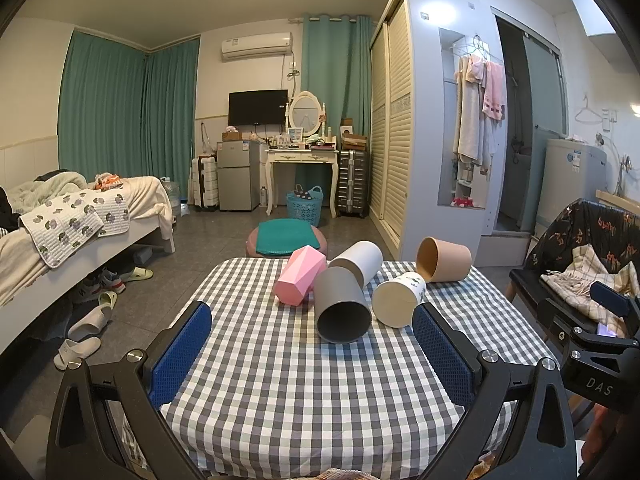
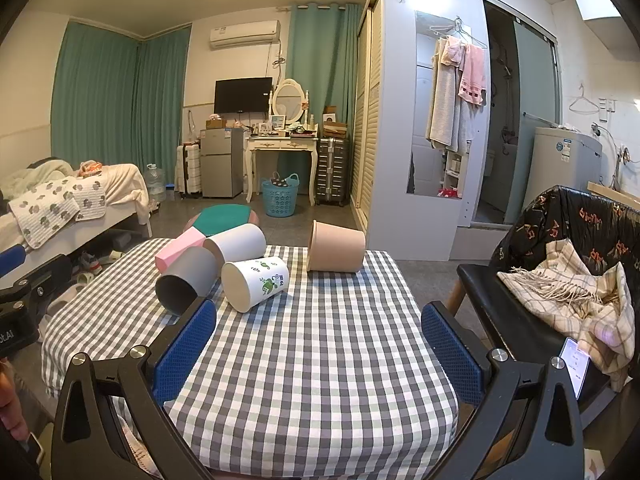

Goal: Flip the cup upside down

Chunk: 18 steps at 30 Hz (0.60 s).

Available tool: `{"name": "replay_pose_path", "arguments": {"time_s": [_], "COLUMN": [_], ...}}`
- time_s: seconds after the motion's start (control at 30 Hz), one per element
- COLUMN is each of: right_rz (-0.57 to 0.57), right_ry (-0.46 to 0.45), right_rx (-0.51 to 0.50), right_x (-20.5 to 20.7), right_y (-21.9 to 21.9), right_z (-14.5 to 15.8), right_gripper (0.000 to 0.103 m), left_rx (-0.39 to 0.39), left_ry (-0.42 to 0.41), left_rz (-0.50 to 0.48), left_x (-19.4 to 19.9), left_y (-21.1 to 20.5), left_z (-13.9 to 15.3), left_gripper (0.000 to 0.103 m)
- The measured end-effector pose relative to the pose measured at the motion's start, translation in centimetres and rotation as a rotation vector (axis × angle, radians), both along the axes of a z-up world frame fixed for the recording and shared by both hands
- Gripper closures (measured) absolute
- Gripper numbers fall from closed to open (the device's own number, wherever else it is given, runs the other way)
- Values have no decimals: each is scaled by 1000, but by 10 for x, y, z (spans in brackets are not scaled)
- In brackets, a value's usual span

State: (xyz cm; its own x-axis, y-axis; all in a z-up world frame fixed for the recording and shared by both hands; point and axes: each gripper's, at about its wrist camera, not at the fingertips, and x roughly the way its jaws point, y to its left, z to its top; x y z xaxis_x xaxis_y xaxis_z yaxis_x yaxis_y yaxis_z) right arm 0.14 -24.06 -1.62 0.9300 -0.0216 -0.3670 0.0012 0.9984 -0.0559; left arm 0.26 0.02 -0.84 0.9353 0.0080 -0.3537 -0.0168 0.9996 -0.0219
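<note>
- two grippers hover low at the near edge of the table: the left gripper (image 1: 312, 344) and the right gripper (image 2: 319, 344) both have their blue pads spread wide with nothing between them.
- checked grey-and-white tablecloth (image 1: 304, 392) covers the whole table top and hangs over its edges.
- five cups lie on their sides toward the far half of the cloth: a grey cup (image 1: 342, 308) nearest, mouth facing the camera; a white leaf-print cup (image 2: 256, 283) just to its right; a pink faceted cup (image 1: 300, 280) to its left; a plain white cup (image 1: 360, 262) behind, touching the grey one; a tan cup (image 1: 444, 260) apart at the far right.
- black chair (image 2: 560, 240) with a plaid scarf (image 2: 576, 292) stands right of the table.
- round stool (image 1: 288, 238) with a green cushion sits beyond the far edge.
- bed (image 1: 80, 216) at left, slippers beneath it.
- dressing table (image 1: 302, 160), small fridge (image 1: 238, 176), wall television (image 1: 258, 107) and green curtains (image 1: 128, 108) line the far wall.
</note>
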Motion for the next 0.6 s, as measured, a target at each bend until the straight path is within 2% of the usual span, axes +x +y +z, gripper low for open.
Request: {"name": "replay_pose_path", "arguments": {"time_s": [0.6], "right_rz": [1], "right_ry": [2], "right_rx": [0], "right_x": [0], "right_y": [0], "right_z": [-1], "right_gripper": [0], "left_rx": [-1], "left_ry": [0], "left_rz": [0], "left_x": [0], "left_y": [-1], "left_z": [-1], "left_gripper": [0]}}
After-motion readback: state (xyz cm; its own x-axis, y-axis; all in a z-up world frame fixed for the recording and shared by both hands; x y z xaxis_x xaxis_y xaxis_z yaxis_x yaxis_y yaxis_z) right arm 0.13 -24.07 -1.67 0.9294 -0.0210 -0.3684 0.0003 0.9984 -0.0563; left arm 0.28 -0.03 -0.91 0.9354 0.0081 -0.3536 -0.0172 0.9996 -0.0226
